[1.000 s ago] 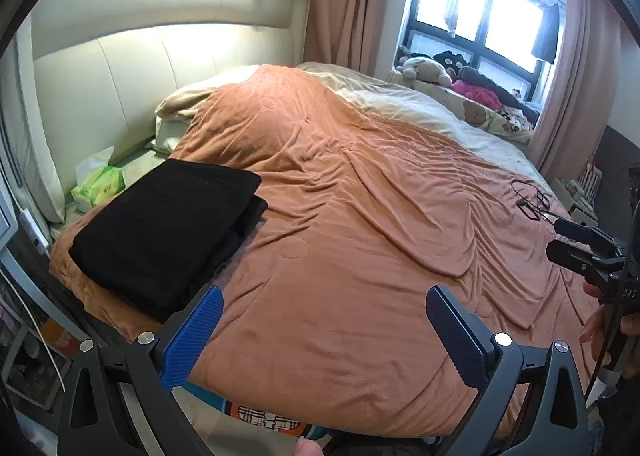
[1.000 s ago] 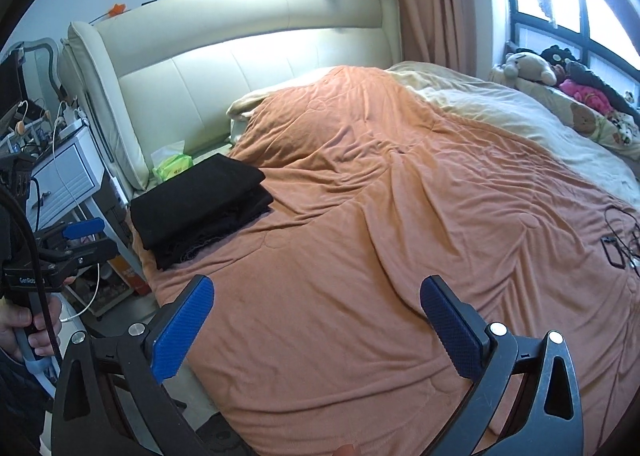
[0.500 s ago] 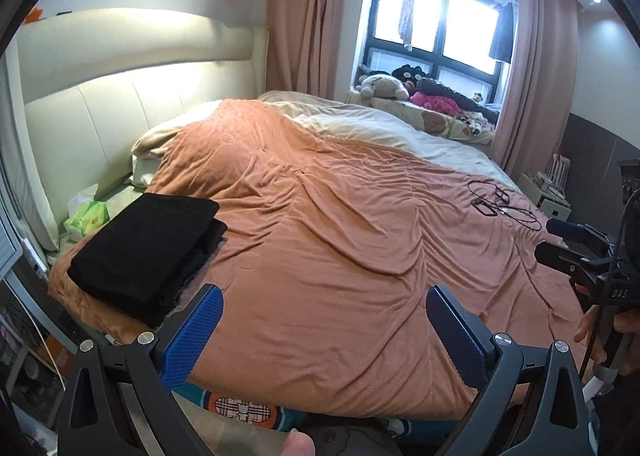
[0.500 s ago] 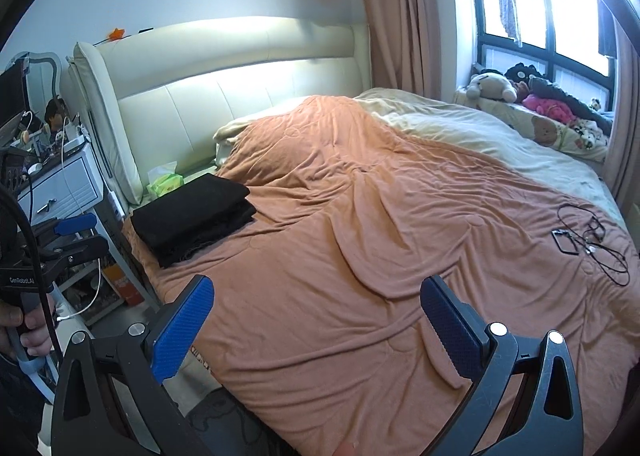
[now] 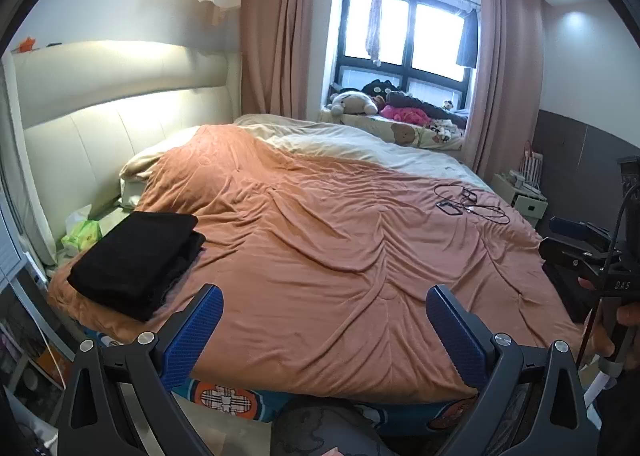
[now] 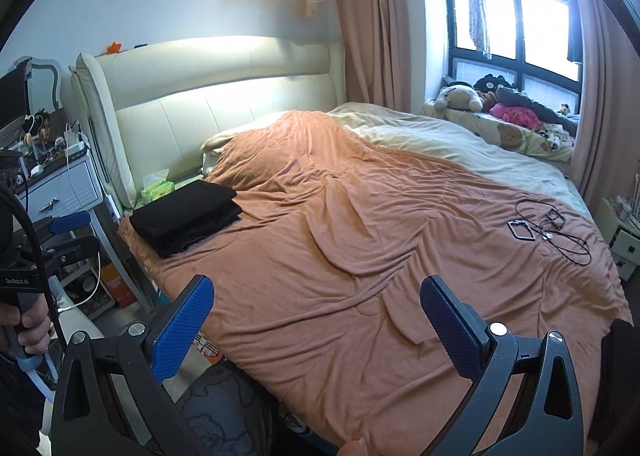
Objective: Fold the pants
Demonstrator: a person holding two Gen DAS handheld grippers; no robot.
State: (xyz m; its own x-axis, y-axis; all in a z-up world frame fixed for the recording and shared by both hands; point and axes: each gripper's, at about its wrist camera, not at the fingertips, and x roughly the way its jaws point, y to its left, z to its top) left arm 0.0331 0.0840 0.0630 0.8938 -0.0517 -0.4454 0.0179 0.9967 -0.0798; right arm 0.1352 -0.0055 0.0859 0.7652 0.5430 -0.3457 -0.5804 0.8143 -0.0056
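The black pants (image 5: 138, 258) lie folded in a neat stack on the near left corner of the orange blanket (image 5: 340, 256), close to the headboard; the right wrist view shows the black pants (image 6: 186, 216) at left. My left gripper (image 5: 322, 322) is open and empty, held back from the bed's foot edge, well apart from the stack. My right gripper (image 6: 316, 322) is likewise open with nothing between its blue pads. In the left wrist view the right gripper (image 5: 576, 240) shows at the far right, held in a hand.
A phone and tangled cables (image 6: 548, 228) lie on the blanket's right side. A tissue pack (image 6: 158, 188) sits by the headboard. A cluttered nightstand (image 6: 60, 184) stands left of the bed. Stuffed toys (image 5: 356, 102) line the window ledge. A small cabinet (image 5: 524, 198) stands at right.
Both grippers have pulled back and tilted up from the bed, so the folded pants look smaller and farther away. Both stayed open and empty.
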